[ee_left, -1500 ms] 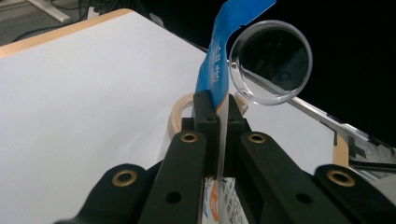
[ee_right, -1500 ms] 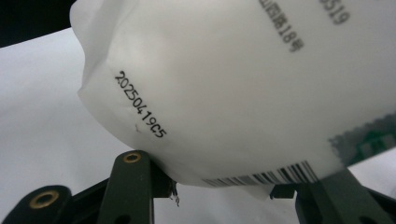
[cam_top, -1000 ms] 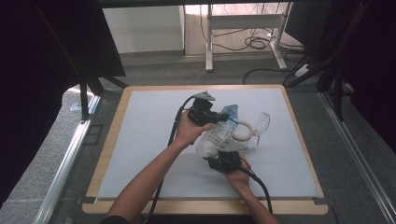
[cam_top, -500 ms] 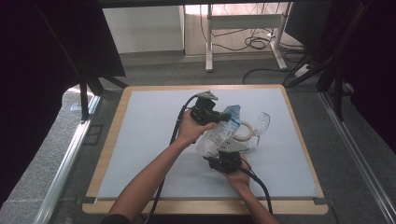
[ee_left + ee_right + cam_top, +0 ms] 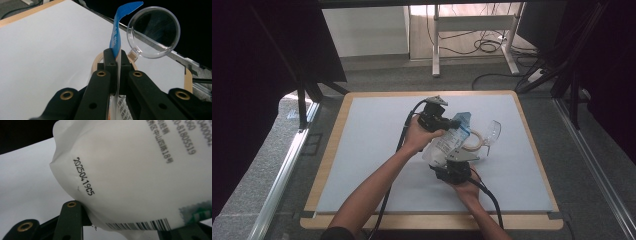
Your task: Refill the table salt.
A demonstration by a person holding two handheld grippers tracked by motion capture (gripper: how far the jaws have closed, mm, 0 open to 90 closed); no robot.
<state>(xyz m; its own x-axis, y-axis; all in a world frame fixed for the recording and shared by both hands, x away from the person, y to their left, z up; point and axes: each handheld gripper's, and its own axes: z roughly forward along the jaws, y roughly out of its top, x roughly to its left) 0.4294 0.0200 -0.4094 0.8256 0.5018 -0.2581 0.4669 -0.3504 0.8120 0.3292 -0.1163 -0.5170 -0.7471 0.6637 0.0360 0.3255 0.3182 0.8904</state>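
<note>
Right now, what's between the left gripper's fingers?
In the left gripper view, the left gripper has its fingers shut on the blue top edge of the pouch; nothing else sits between them. The clear glass lies beyond.

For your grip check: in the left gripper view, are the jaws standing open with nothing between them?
No, the left gripper is shut on the pouch's blue top edge.

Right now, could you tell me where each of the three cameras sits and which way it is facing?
High view: above the person's side, looking forward and down on the table; both forearms, left gripper, right gripper.
Left gripper view: along its jaws, shut on the bag edge; clear cup beyond.
Right gripper view: along its jaws, holding the bag's white body.
Shared: the bag.
</note>
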